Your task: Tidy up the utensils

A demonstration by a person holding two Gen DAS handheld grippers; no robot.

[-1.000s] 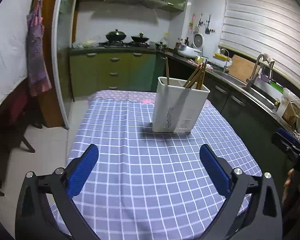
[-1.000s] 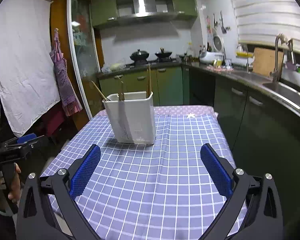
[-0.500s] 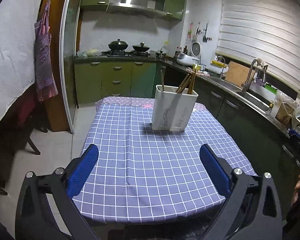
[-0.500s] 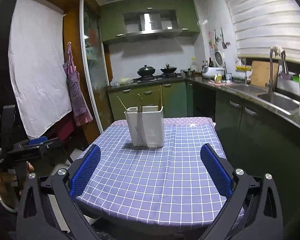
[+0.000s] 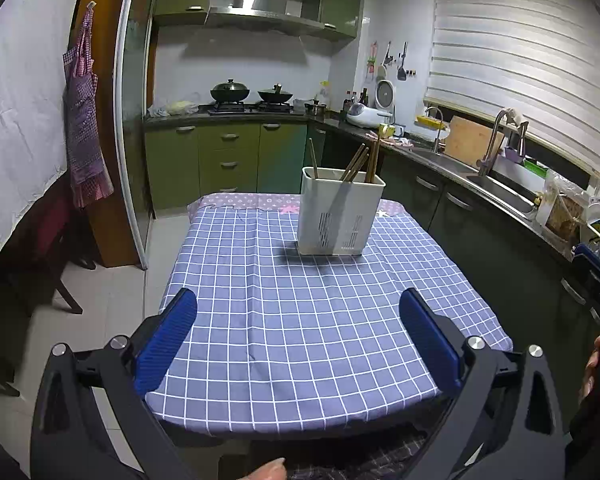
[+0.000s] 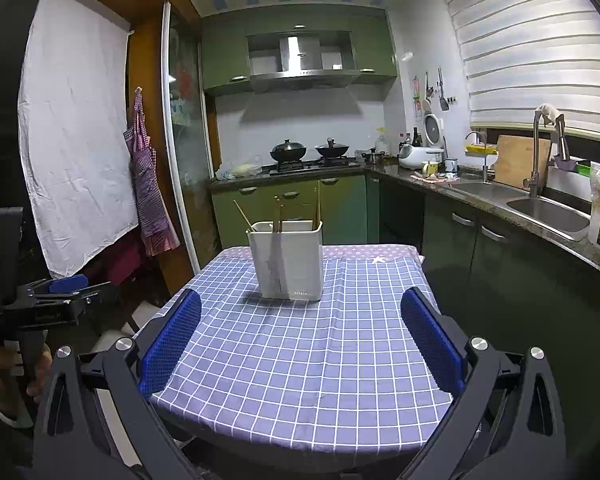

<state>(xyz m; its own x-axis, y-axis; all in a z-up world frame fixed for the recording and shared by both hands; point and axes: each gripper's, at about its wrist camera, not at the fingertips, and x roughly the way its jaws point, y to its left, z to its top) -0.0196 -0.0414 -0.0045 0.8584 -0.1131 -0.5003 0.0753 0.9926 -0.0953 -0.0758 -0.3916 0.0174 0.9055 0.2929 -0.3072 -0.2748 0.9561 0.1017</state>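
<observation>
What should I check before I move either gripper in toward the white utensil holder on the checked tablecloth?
1. Left gripper open and holding nothing: ok.
2. Right gripper open and holding nothing: ok.
3. White utensil holder upright on the checked tablecloth: ok.
4. Chopsticks inside the holder, leaning, tops above the rim: ok.
5. Loose utensils on the cloth left to sort: none seen in either wrist view; ok.
6. Grippers close to the holder: not ok; both sit back near the table's near edge.
7. What lies at the bottom of the holder: cannot tell, the walls hide it.
</observation>
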